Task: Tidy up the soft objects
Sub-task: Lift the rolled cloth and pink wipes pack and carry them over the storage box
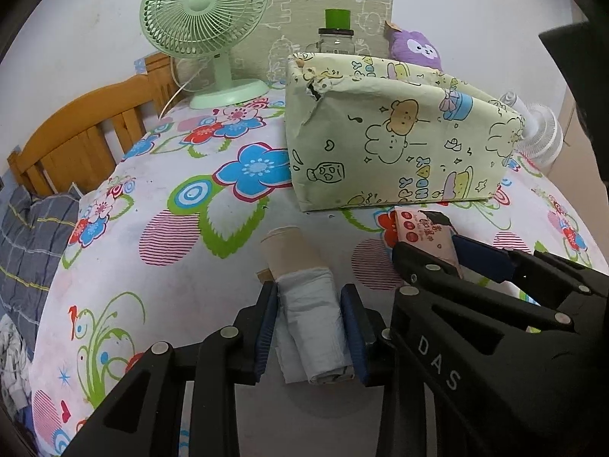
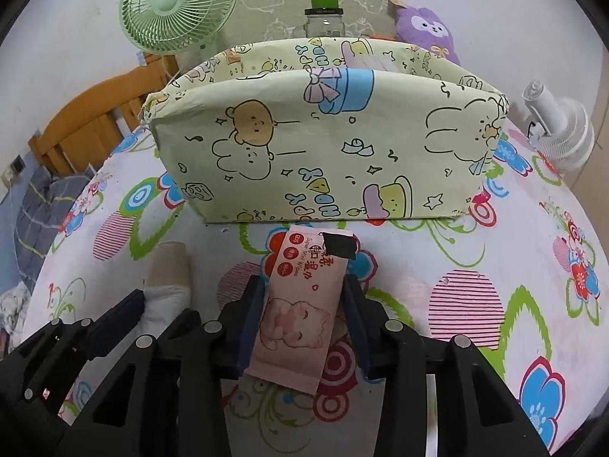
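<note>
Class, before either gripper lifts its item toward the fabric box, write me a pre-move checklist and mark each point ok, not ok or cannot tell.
1. Left gripper straddles the bag roll: ok.
2. Left pads pressing the roll: cannot tell.
3. Right gripper straddles the wipes pack: ok.
4. Right pads pressing the pack: cannot tell.
5. Fabric box open on top: ok.
6. Room inside the box: cannot tell.

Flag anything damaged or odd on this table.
The paper-covered storage box is torn at its upper left front corner, with a dark rip in the covering. The pink wipes pack has a patch of black tape at its top end. Nothing appears spilled.
</note>
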`<action>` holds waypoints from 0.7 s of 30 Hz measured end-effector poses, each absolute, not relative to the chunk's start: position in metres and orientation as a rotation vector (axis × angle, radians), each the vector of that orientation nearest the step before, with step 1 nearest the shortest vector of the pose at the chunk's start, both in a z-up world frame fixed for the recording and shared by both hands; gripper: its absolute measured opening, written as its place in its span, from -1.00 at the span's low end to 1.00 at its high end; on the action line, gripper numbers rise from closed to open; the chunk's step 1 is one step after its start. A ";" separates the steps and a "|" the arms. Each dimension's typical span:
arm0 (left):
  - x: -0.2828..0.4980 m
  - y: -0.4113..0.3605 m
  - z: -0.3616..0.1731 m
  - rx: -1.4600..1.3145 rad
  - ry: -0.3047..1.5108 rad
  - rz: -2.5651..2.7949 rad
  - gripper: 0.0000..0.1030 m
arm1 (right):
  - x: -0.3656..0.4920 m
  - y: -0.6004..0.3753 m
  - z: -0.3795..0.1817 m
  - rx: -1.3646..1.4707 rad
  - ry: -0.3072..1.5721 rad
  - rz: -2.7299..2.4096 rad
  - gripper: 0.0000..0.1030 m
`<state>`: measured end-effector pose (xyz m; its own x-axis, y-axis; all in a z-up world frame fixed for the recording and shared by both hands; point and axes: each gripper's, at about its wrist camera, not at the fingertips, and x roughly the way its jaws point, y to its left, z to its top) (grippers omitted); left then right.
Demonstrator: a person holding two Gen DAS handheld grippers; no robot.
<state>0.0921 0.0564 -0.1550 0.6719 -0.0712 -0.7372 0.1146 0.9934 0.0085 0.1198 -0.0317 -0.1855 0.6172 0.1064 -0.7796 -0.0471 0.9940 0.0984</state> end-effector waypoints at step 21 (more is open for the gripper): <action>0.071 0.025 -0.136 0.023 0.794 -0.126 -0.35 | 0.088 -0.067 -0.162 0.100 0.838 0.081 -0.15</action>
